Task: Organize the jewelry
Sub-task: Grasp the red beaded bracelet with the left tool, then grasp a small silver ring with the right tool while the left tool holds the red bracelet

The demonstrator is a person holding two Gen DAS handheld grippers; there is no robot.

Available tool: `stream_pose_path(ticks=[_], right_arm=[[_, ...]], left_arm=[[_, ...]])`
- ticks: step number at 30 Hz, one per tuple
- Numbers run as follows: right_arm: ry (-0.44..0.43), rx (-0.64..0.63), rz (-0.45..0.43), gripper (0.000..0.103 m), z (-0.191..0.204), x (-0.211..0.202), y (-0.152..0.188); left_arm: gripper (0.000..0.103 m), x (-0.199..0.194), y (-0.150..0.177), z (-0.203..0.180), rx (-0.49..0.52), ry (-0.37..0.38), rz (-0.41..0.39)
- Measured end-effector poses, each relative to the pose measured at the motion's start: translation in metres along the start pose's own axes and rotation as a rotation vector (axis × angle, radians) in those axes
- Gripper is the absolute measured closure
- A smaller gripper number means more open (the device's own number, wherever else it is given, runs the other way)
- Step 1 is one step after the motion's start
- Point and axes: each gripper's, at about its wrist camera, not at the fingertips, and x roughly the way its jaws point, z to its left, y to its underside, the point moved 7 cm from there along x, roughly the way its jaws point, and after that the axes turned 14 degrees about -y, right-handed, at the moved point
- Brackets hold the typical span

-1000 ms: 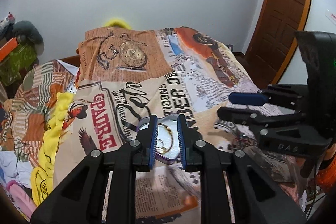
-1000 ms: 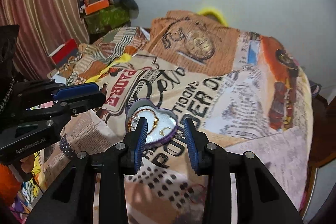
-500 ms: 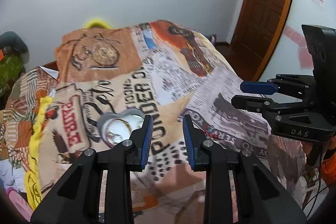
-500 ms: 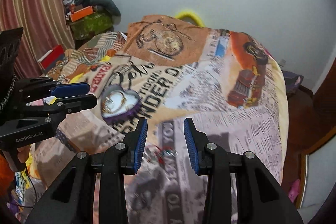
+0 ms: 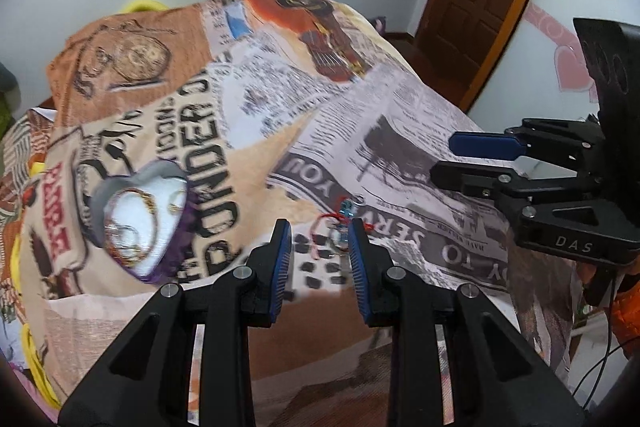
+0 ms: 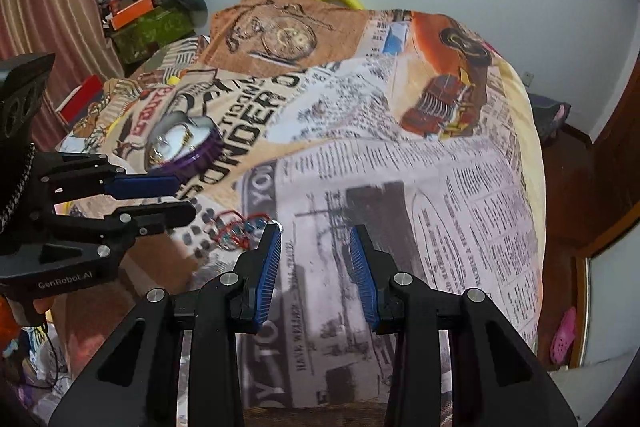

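Both tongs, your left (image 5: pixel 318 251) and right (image 6: pixel 316 263), are open and hold nothing, and the thin, floppy red bracelet (image 5: pixel 334 227) lies on the bedspread (image 5: pixel 400 115) right by your left tips, so pinch its small beads gently.

You have a bed (image 5: pixel 400 115) in front of you, covered by a newspaper-print spread with a pocket watch and an old car on it. On it lie 2 things, well apart: a purple heart-shaped box (image 5: pixel 144 223), open, with gold chains inside, and a loose red-threaded bracelet (image 5: pixel 340 223) with blue beads.
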Motion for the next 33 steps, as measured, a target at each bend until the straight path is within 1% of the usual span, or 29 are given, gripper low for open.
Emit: stream_pose_path(ticks=[4, 8, 10, 11, 13, 14, 17, 22, 25, 28, 33], right_arm=[[-0.012, 0.013, 0.009, 0.070, -0.004, 0.003, 0.006], [-0.027, 0.025, 0.021, 0.070, -0.008, 0.007, 0.011], [-0.031, 0.027, 0.027, 0.070, -0.009, 0.009, 0.012], [-0.033, 0.027, 0.030, 0.070, -0.009, 0.010, 0.013], [-0.036, 0.026, 0.037, 0.070, -0.009, 0.012, 0.014], [-0.038, 0.026, 0.039, 0.070, -0.008, 0.013, 0.014], [-0.046, 0.019, 0.050, 0.070, -0.005, 0.017, 0.015], [-0.057, -0.002, 0.067, 0.070, 0.001, 0.027, 0.013], [-0.065, -0.019, 0.074, 0.070, 0.006, 0.033, 0.010], [-0.080, -0.027, 0.090, 0.070, 0.008, 0.042, 0.008], [-0.103, -0.041, 0.111, 0.070, 0.012, 0.053, 0.006]], left_arm=[[0.075, 0.012, 0.001, -0.011, 0.009, 0.014, 0.015], [0.076, 0.021, 0.001, -0.014, -0.008, 0.038, 0.036], [0.089, 0.024, 0.000, -0.014, -0.016, 0.043, 0.039], [0.092, 0.025, 0.000, -0.013, -0.023, 0.050, 0.041], [0.100, 0.024, -0.001, -0.012, -0.033, 0.065, 0.037], [0.102, 0.023, -0.001, -0.011, -0.036, 0.068, 0.033], [0.103, 0.017, -0.004, -0.010, -0.032, 0.070, 0.007], [0.103, 0.000, -0.013, 0.002, -0.040, 0.036, -0.054], [0.103, -0.008, -0.018, 0.012, -0.058, 0.031, -0.077], [0.103, -0.007, -0.019, 0.019, -0.052, 0.030, -0.058], [0.099, 0.006, -0.011, 0.027, -0.036, -0.014, -0.020]])
